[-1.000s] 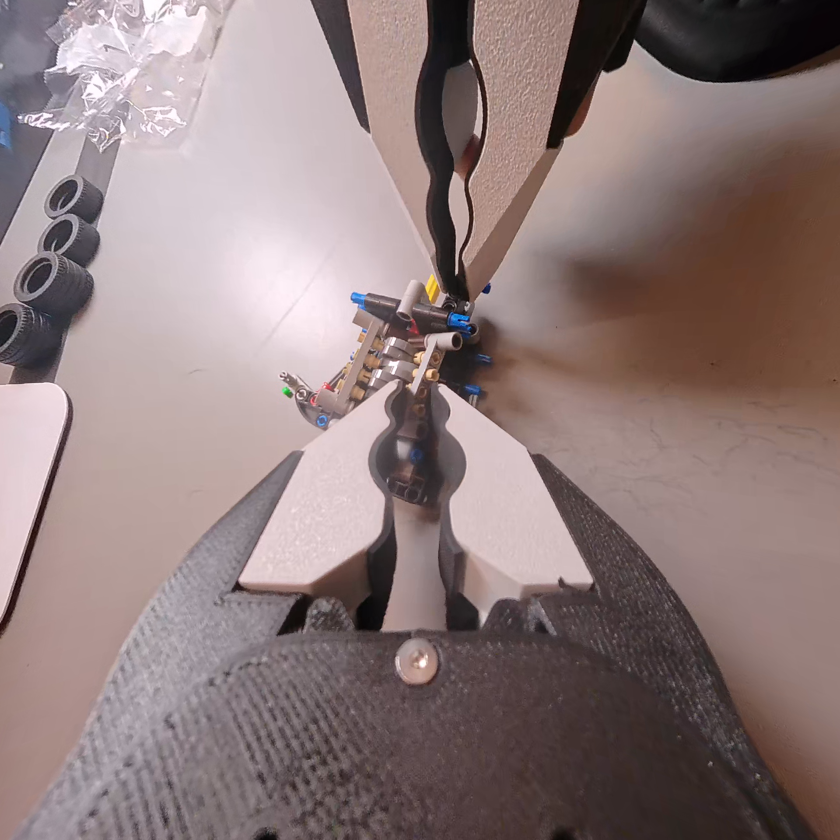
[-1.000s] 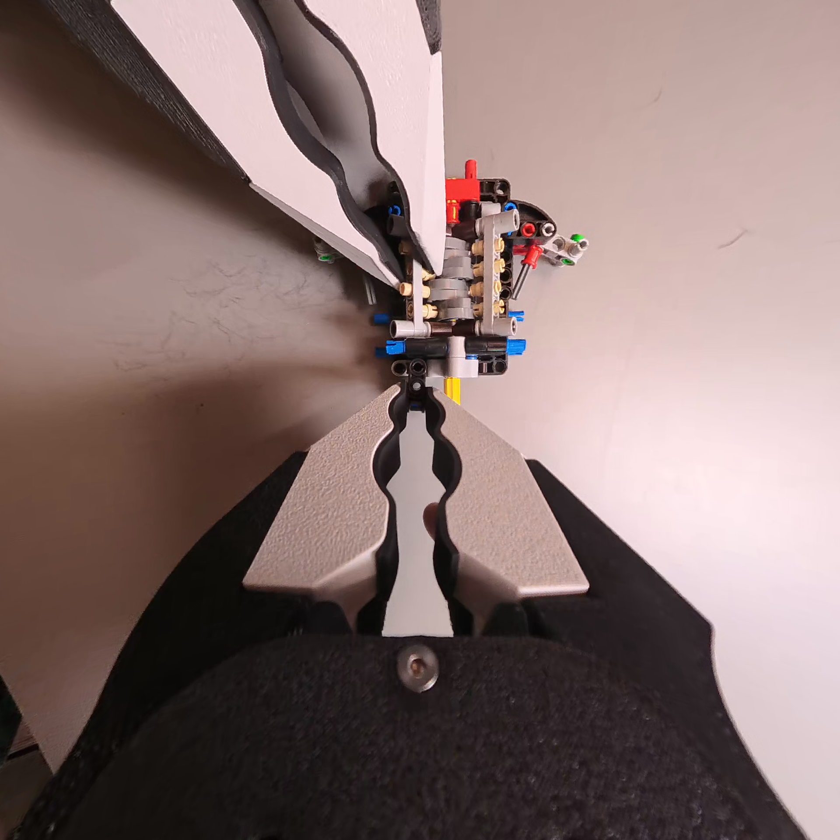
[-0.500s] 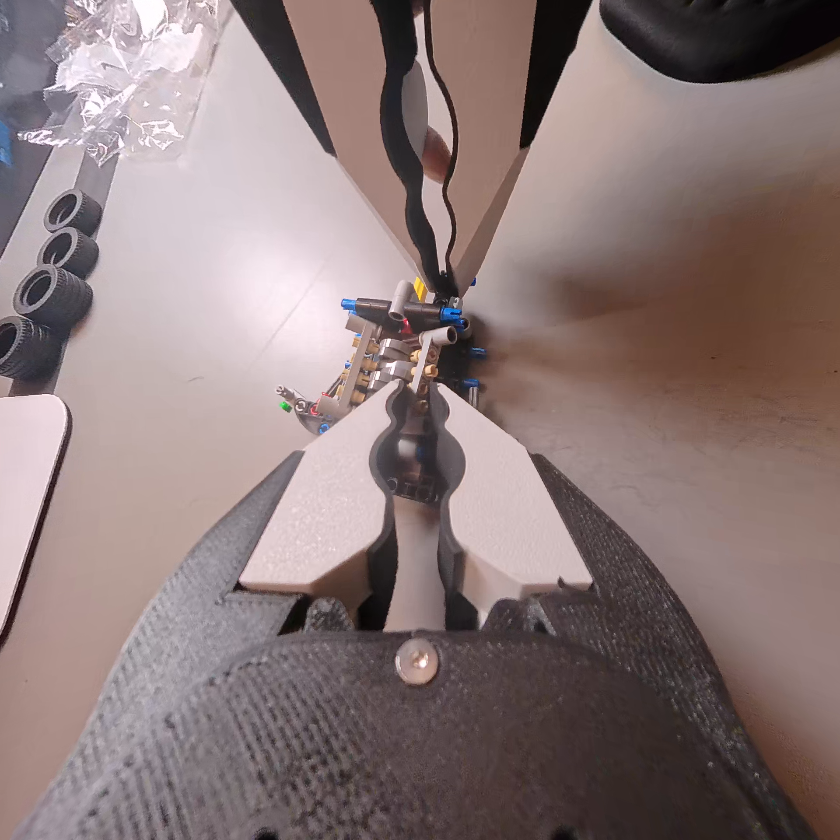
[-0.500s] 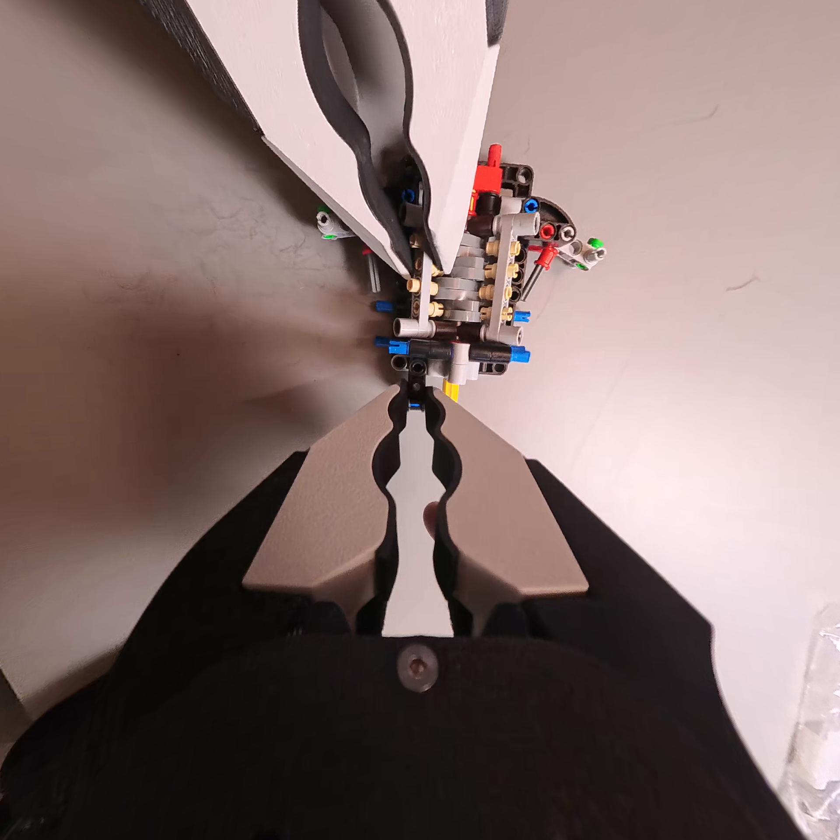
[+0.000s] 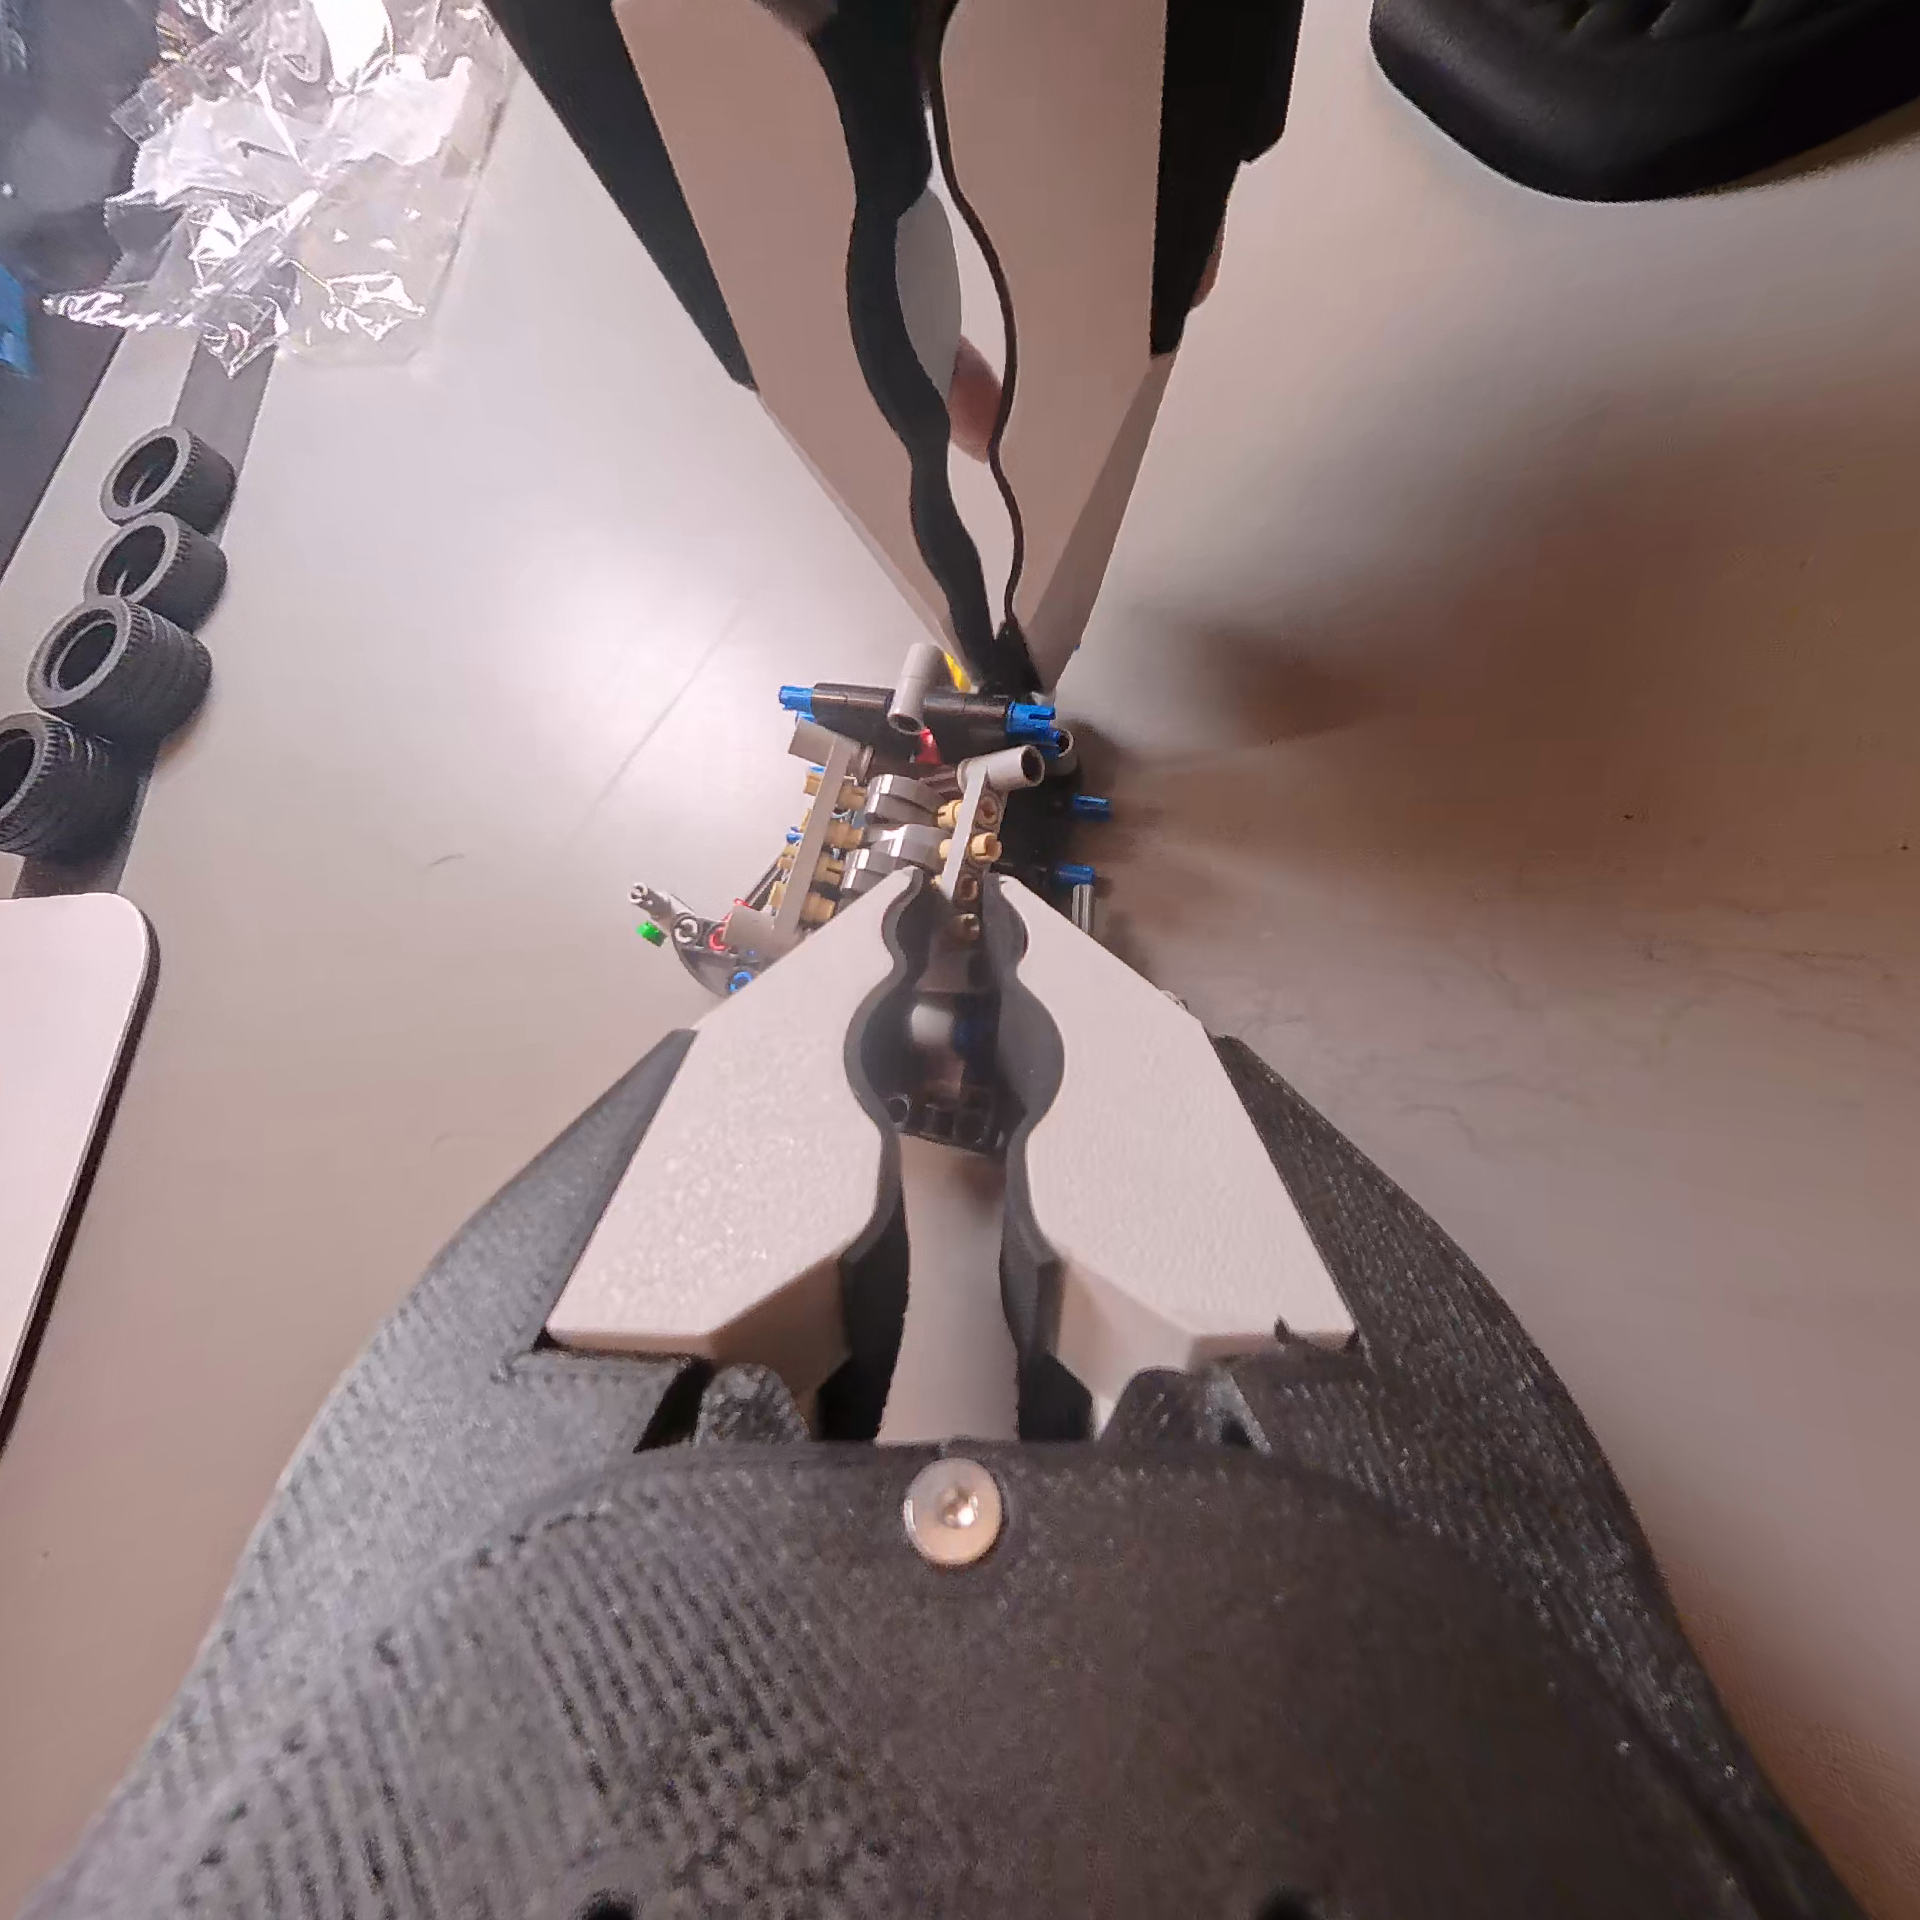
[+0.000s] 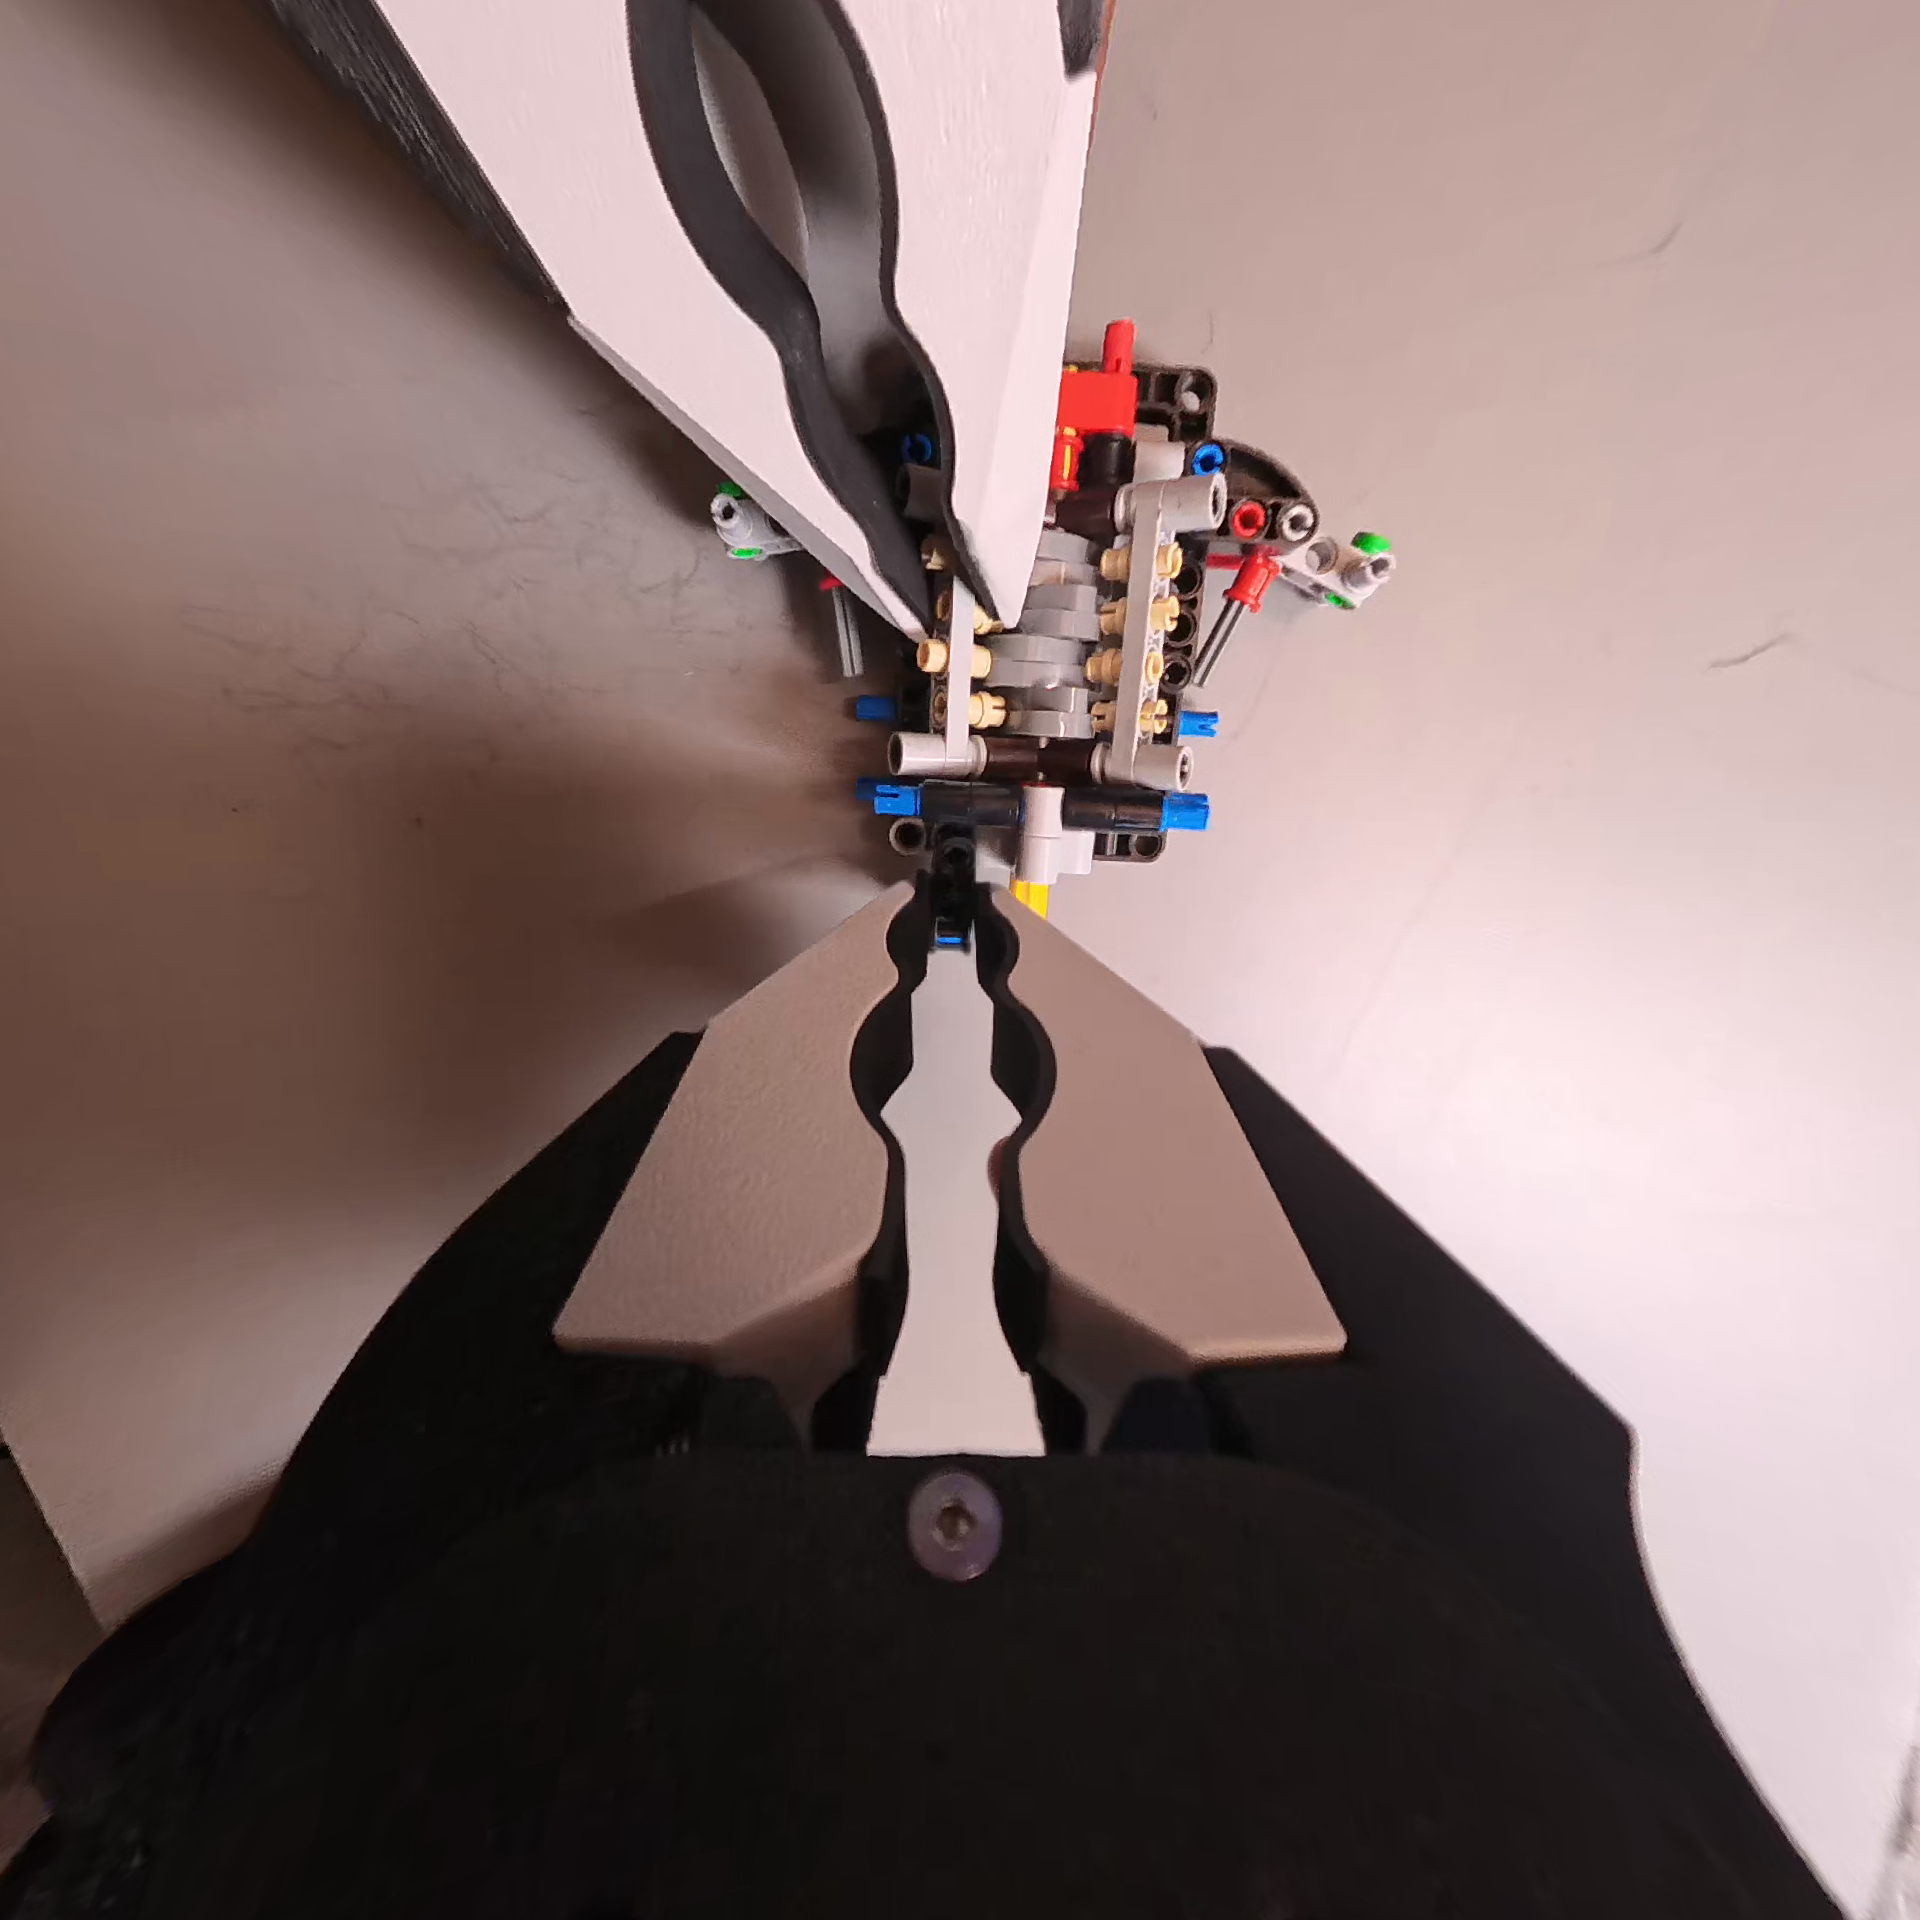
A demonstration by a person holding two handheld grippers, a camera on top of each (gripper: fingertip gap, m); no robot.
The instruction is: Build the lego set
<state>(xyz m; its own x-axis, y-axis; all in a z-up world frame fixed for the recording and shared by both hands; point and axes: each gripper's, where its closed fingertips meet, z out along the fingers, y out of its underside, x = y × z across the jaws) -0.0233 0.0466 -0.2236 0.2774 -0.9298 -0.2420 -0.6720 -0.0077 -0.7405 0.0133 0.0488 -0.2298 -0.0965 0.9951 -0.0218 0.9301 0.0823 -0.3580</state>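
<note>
A small lego assembly (image 5: 914, 810) of grey beams, tan pins, blue pins and black connectors sits on the beige table; it also shows in the right wrist view (image 6: 1070, 665). My left gripper (image 5: 951, 894) is shut on its near end, around a grey beam with tan pins. My right gripper (image 6: 951, 899) is shut on a small black connector with a blue pin (image 6: 951, 883) at the assembly's opposite end. Each gripper shows in the other's view, coming in from the top: the right one (image 5: 1013, 660), the left one (image 6: 961, 623).
Several black tyres (image 5: 114, 675) lie in a row at the left table edge. Crumpled clear plastic bags (image 5: 281, 197) lie at the far left. A white board corner (image 5: 62, 1049) is at the left. A black padded object (image 5: 1662, 83) is at the top right.
Both grippers keep their hold on the assembly. The assembly has shifted slightly and turned a little in both views. The right gripper has tilted relative to the left.
</note>
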